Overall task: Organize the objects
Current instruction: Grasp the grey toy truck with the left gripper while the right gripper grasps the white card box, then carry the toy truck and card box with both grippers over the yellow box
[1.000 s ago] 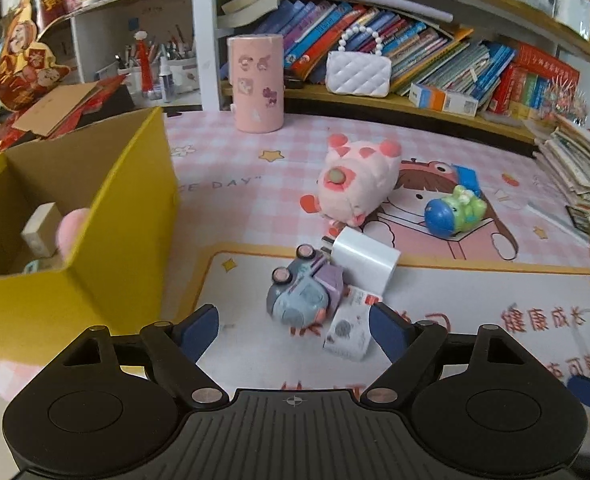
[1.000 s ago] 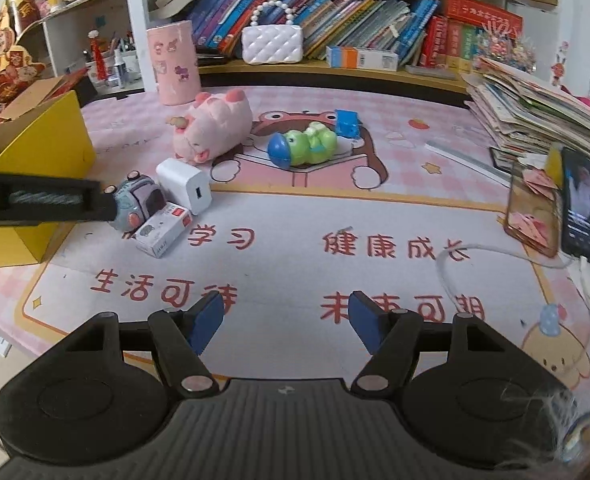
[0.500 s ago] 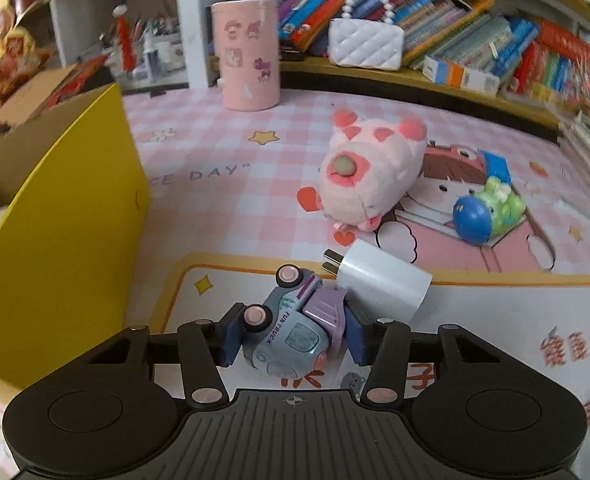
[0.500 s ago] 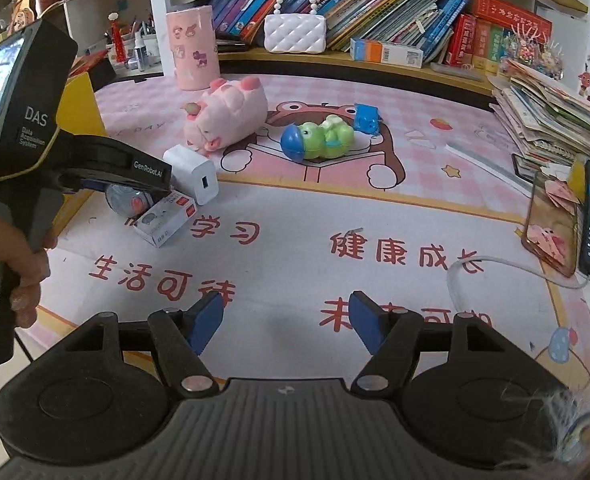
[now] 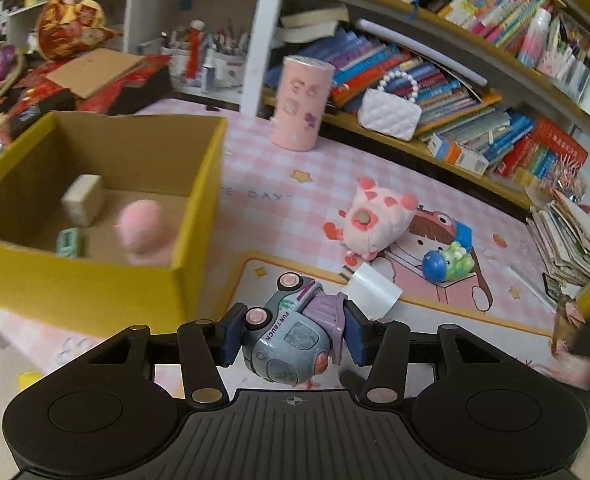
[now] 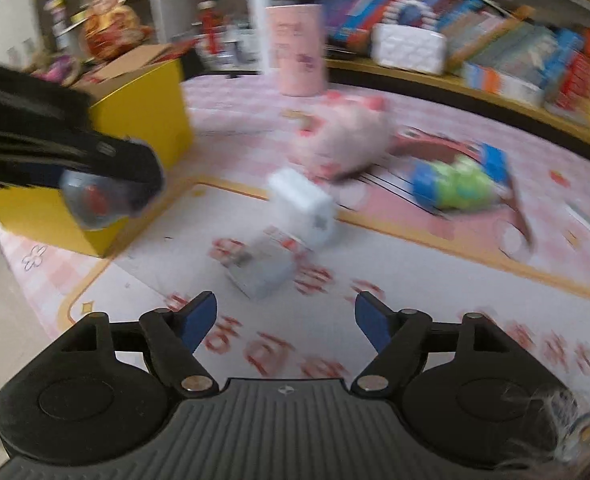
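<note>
A grey and purple toy truck (image 5: 291, 336) is being gripped between the blue pads of the left gripper (image 5: 293, 332), clear of the mat (image 5: 255, 208). The right gripper (image 6: 285, 320) is being opened over the mat, with nothing between its fingers. Just beyond it a small box (image 6: 261, 270) and a white charger (image 6: 303, 206) are lying touching. To the left a yellow box (image 5: 95, 284) is standing open. Farther off a pink plush pig (image 5: 375, 220) is lying.

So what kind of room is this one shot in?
Probably a child's room or play corner at home: a cartoon play mat, crowded bookshelves, and toys such as a plush pig.
</note>
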Available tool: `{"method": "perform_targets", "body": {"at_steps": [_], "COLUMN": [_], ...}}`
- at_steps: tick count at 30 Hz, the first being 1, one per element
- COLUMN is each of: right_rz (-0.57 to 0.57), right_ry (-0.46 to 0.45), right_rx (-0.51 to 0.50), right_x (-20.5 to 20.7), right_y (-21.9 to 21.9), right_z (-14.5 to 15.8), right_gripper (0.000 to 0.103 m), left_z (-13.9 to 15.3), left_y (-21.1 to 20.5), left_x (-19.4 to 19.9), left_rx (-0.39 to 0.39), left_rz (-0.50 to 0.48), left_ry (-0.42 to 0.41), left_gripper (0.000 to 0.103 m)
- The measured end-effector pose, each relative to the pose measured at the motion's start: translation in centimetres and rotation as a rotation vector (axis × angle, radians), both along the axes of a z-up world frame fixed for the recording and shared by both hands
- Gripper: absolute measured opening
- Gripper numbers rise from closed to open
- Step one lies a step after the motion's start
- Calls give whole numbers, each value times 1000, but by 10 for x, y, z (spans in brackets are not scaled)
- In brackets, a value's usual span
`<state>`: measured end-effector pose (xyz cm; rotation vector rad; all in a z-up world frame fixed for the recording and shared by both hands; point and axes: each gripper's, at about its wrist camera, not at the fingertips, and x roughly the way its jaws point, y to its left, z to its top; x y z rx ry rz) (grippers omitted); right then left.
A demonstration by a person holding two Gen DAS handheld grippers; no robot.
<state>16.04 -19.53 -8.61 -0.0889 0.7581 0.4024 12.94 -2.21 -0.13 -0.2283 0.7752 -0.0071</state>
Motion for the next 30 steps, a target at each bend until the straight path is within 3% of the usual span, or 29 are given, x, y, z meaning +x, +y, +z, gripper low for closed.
{"method": "perform_targets", "body": {"at_steps": [10, 11, 13, 14, 20, 30], "right_rz": [60, 63, 70, 73, 33, -102], "right_ry": [-22, -27, -38, -30, -19, 5], "right_rx": [-41, -43, -40, -37, -49, -27], "right_x": [37, 39, 39, 38, 24, -24], "right_y": [27, 27, 26, 26, 21, 12], "right_z": [-21, -21, -20, -19, -15, 17], "right_gripper": [73, 71, 56, 56, 56, 56], "left_z": [8, 8, 7, 6, 3, -5], "left_y": [15, 16, 16, 17, 16, 26], "left_x": [-30, -32, -33, -34, -35, -43], "left_rx": [23, 22, 18, 13, -12, -68], "left_rz": [27, 27, 27, 28, 10, -52], "left_ry": [5, 8, 12, 13, 9, -12], "left_gripper": [49, 49, 49, 49, 49, 49]}}
